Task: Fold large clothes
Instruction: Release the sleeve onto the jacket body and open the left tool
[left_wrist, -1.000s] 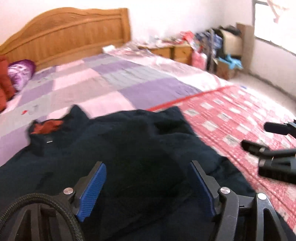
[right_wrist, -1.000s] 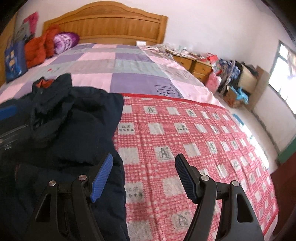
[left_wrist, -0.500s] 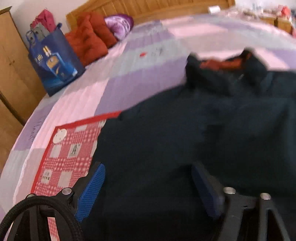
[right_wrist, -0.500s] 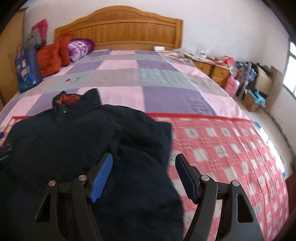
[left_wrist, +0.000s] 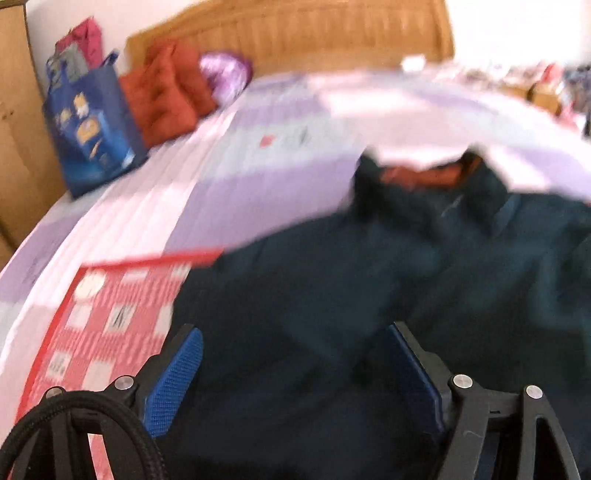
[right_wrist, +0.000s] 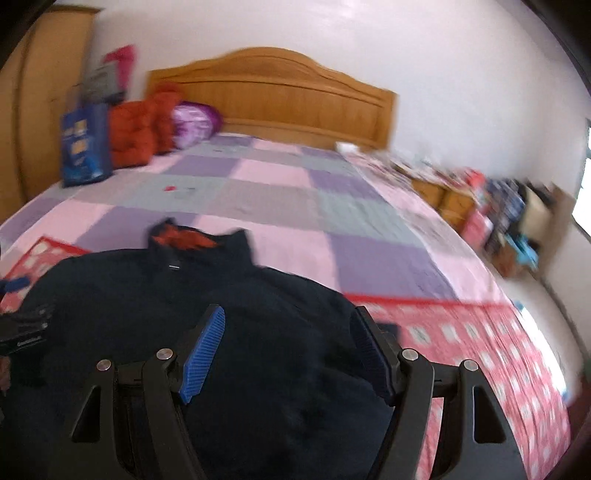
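Left wrist view: left gripper (left_wrist: 295, 373) hovers over the dark jacket (left_wrist: 369, 295) on the bed (left_wrist: 258, 184), jaws apart and closing slightly, nothing pinched. Right wrist view: right gripper (right_wrist: 291, 350) hangs above the jacket's folded body, jaws wide, gripping nothing; orange-lined collar (right_wrist: 184, 236) toward the headboard (right_wrist: 273, 96).

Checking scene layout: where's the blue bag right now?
The blue bag stands at the far left corner of the bed in both views, against the wooden wardrobe, with the red cushions on its right.
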